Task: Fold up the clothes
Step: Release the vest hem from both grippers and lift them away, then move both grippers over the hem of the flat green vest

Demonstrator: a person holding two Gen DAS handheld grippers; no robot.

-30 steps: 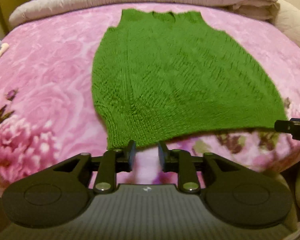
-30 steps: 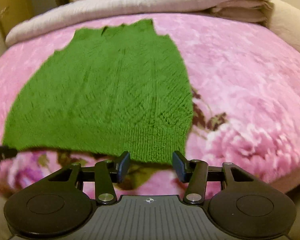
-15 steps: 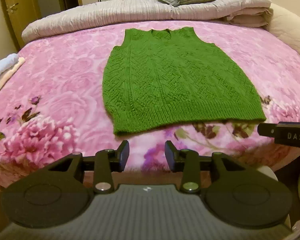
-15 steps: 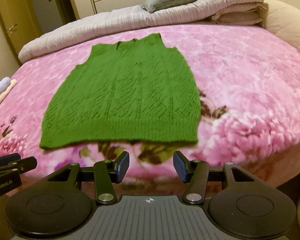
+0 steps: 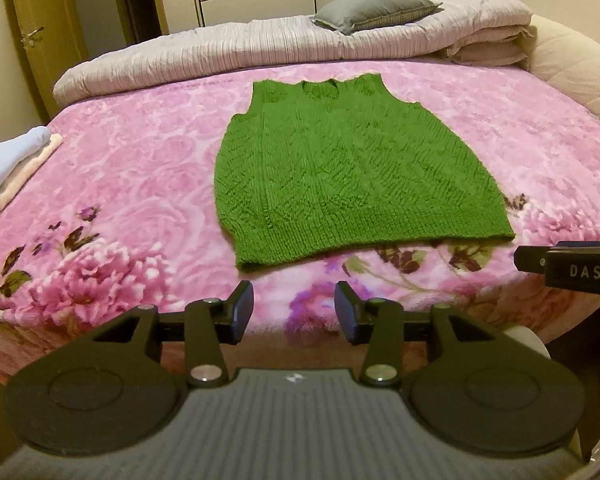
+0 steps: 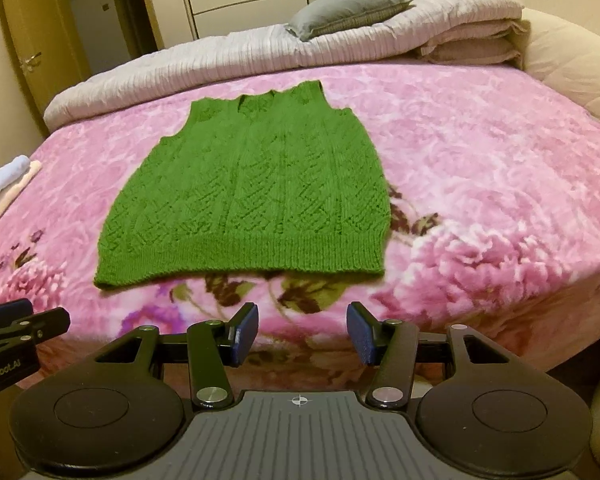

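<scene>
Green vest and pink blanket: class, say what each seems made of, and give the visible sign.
Green vest: looks like knitted yarn, probably wool or acrylic, matte; raised zigzag stitches and a ribbed hem show.
Pink blanket: seems a plush fleece, likely synthetic; its printed flowers look soft and fuzzy with a slight sheen. The exact fibre of either cannot be told.

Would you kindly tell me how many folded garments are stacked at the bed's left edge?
2: a pale blue one lying atop a cream one; more may lie beyond the frame.
</scene>
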